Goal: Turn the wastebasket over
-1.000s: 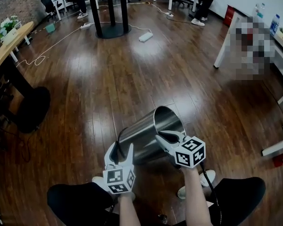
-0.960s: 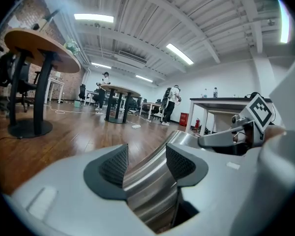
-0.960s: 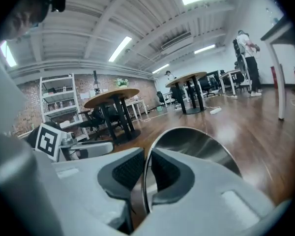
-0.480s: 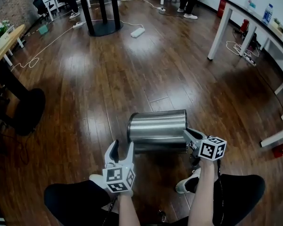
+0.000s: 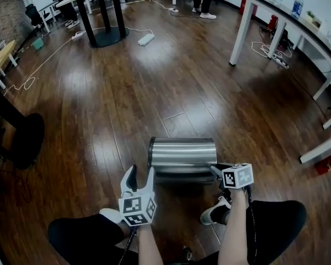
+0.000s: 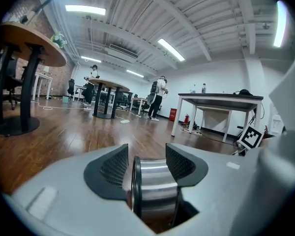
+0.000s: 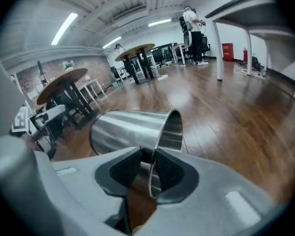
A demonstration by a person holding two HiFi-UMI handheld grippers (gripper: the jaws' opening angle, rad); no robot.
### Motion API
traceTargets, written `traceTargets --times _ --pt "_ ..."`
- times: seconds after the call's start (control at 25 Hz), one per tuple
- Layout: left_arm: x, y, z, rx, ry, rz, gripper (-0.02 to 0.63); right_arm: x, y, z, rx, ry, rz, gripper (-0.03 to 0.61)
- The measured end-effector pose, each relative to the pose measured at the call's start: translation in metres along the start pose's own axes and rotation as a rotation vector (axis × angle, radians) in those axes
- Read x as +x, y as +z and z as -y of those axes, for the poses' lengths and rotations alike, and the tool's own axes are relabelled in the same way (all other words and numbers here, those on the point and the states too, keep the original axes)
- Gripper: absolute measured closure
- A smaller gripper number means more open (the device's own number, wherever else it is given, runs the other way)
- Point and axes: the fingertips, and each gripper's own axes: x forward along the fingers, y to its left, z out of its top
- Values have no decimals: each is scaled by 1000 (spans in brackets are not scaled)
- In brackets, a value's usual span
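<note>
1. One steel wastebasket (image 5: 183, 154) lay on its side on the floor (image 5: 154, 93), seemingly half overturned.
2. Right gripper (image 5: 213, 170) had the rim between jaws just opening, apparently letting the floor bear it.
3. Left gripper (image 5: 142, 173) hovered near its base, jaws apart and empty.

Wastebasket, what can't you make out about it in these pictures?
- Inner bottom of the wastebasket: head view shows only the outside; right gripper view, only the mouth's inner wall.
- Underside: beneath its own body, every view.
- Mouth end, left gripper view: behind the left tool.
</note>
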Motion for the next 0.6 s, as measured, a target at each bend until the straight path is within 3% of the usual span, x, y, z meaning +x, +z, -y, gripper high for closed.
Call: traceTargets --times 0.16,0.36,0.48,0.56,0.6 --pt "1 -6 0 9 4 -16 351 22 -9 -1 -21 -11 -17 494" --pt "1 -17 -8 28 24 -54 351 42 2 -22 -30 31 44 494" --pt "1 -21 -20 37 53 -71 351 40 7 -22 -43 4 72 494" --pt "7 -23 -34 33 94 -65 360 38 14 -26 -75 -13 86 383" --pt "11 -25 -41 27 117 -63 377 36 20 -28 -90 -18 103 367"
